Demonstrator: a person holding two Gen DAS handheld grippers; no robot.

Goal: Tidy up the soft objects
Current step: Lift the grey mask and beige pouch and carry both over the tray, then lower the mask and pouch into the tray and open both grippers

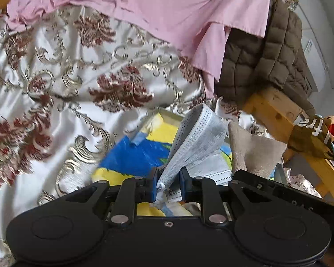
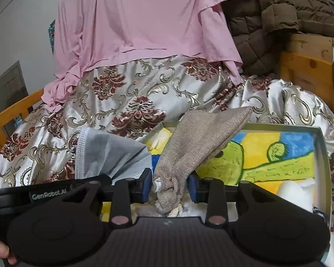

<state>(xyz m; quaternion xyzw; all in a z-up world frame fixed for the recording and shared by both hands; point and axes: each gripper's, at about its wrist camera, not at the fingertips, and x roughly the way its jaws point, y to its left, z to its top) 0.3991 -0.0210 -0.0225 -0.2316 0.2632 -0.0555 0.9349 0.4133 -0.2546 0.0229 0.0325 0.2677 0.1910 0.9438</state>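
Observation:
My left gripper [image 1: 168,185] is shut on a pale blue face mask [image 1: 198,142] and holds it above a tray with a blue, yellow and green painted bottom [image 1: 131,158]. My right gripper [image 2: 169,188] is shut on a bunched beige cloth [image 2: 202,133] above the same tray [image 2: 321,155]. The mask also shows at the left of the right wrist view [image 2: 104,153]. The beige cloth shows at the right of the left wrist view [image 1: 251,149]. White soft items [image 2: 296,191] lie in the tray's near right corner.
The tray rests on a silver satin cover with red and gold flowers [image 1: 66,84]. A pink garment [image 2: 144,22] and a brown quilted jacket [image 2: 278,17] drape behind. Wooden frame pieces [image 1: 276,113] stand at the right, a wooden rail [image 2: 13,113] at the left.

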